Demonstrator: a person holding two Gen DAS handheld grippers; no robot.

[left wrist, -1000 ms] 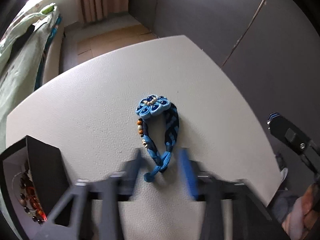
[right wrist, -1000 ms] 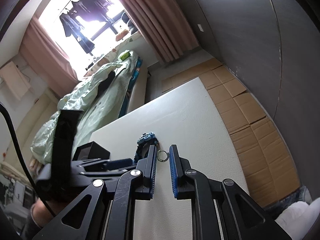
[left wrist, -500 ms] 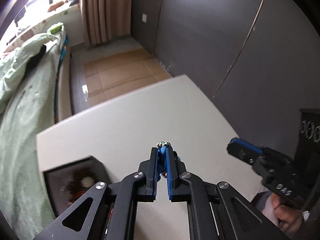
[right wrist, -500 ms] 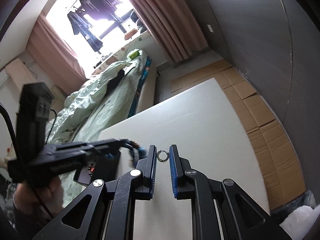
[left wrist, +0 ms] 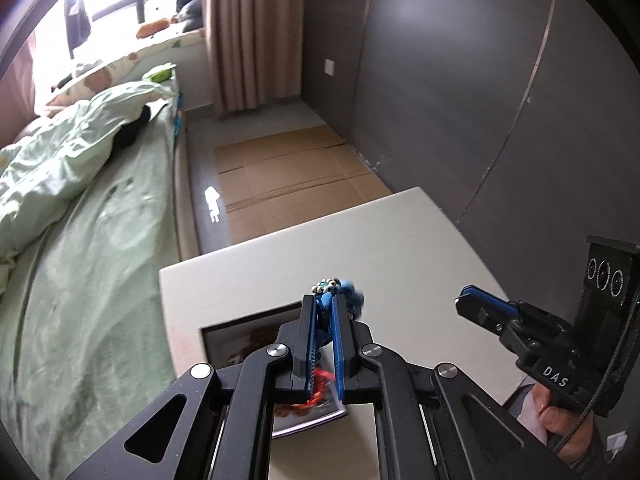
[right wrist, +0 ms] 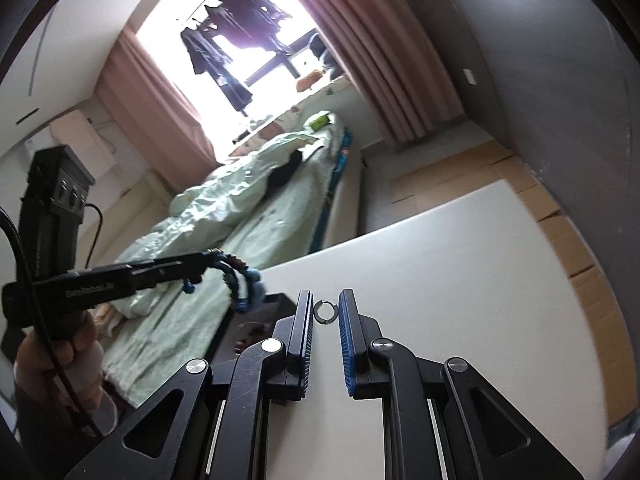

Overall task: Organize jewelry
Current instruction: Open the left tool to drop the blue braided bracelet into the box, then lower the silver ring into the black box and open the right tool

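The left gripper (left wrist: 323,312) is closed on the blue bracelet (left wrist: 338,294), which is pinched near its cord so that the flower end and the beads hang free. In the right wrist view the bracelet (right wrist: 240,284) dangles in the air, clear of the table (right wrist: 460,280), just above the near corner of the black box (right wrist: 276,304). I judge it is held by the thin cord because that part fits between the pads, and it is carried high so that the loop does not drag on the box wall.

The right gripper (right wrist: 325,312) holds a small metal ring (right wrist: 326,313) between its 2 pads; the jaws stand narrow, and the ring seems to touch both pads, so it looks gripped and not lying on the table.

The box (left wrist: 240,336) stands at the table edge on the side toward the bed (left wrist: 80,240). Inside, dark and reddish beads show, blurred, so I cannot tell the pieces or any compartments. A small printed card (left wrist: 308,416) lies near it, under the left gripper.

Probably both pieces go into the box next.
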